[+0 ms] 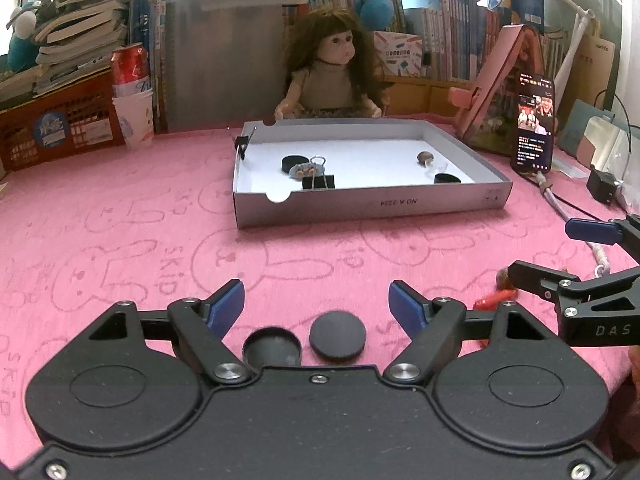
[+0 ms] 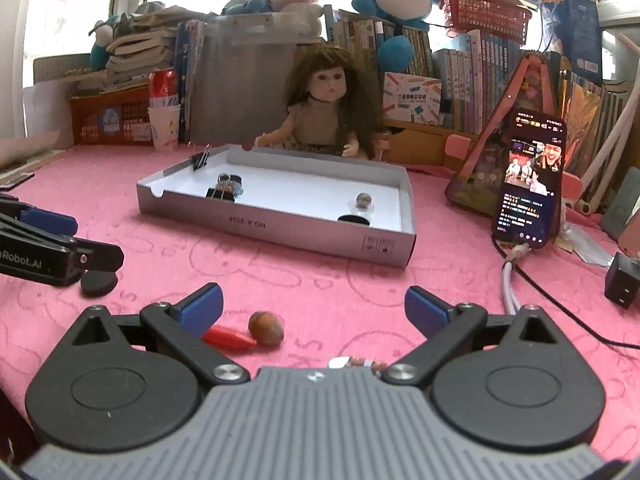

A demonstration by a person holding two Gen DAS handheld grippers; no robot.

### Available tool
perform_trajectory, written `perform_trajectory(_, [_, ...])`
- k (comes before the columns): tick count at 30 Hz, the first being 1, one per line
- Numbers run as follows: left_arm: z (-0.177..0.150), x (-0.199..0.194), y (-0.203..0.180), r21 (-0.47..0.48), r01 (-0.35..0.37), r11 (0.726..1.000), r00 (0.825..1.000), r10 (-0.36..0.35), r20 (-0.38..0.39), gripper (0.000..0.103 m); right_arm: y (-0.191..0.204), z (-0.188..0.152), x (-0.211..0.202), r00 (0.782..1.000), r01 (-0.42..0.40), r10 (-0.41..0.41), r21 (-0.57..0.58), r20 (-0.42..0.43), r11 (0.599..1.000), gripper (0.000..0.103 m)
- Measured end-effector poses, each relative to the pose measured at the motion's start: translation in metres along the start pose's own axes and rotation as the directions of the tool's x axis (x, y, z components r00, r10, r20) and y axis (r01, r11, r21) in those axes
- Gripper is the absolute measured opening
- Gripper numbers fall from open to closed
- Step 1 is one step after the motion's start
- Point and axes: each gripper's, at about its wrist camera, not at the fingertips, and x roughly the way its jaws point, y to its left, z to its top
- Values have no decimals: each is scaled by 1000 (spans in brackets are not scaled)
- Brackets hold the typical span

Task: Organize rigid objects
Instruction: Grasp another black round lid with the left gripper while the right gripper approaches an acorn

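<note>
The left tongs (image 1: 316,304) hang released over the pink surface (image 1: 120,240), nothing between the pads. Only the left view shows what lies under them: a black disc (image 1: 338,340) and a black cup (image 1: 272,347) side by side at 6 o'clock of the box (image 1: 360,204), well apart from it. In the right view only the disc (image 2: 99,283) shows, half hidden under the left tongs' tip at 9 o'clock.

The right tongs (image 2: 314,308) are also released and hold nothing. Their view alone shows clearly a nut (image 2: 266,328) touching a red piece (image 2: 228,338) near the left pad, and a small figure (image 2: 356,362) almost hidden at the body's edge; in the left view the nut and red piece are a blur at 3 o'clock.

Inside the box lie a clip (image 1: 318,182), two black discs (image 1: 295,163) (image 1: 447,179) and a brown bead (image 1: 425,157); another clip (image 2: 200,158) grips its left wall.

Bare cloth runs between both tongs and the box's near wall. A phone (image 2: 530,180) and cable (image 2: 516,276) crowd the surface at 3 o'clock.
</note>
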Motion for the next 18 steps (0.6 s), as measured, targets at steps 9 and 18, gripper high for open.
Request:
perform_trajectory(9, [-10,-9,-1,-1,0,1000,1000,0,2,72,3,-3,-2,999,-34,34,24,-1,999,93])
perform_trajectory(18, [-9,-18,-13,38,60,997,998,-61,17,47,9,-2,1,995,-90,91,43,-34,995,70])
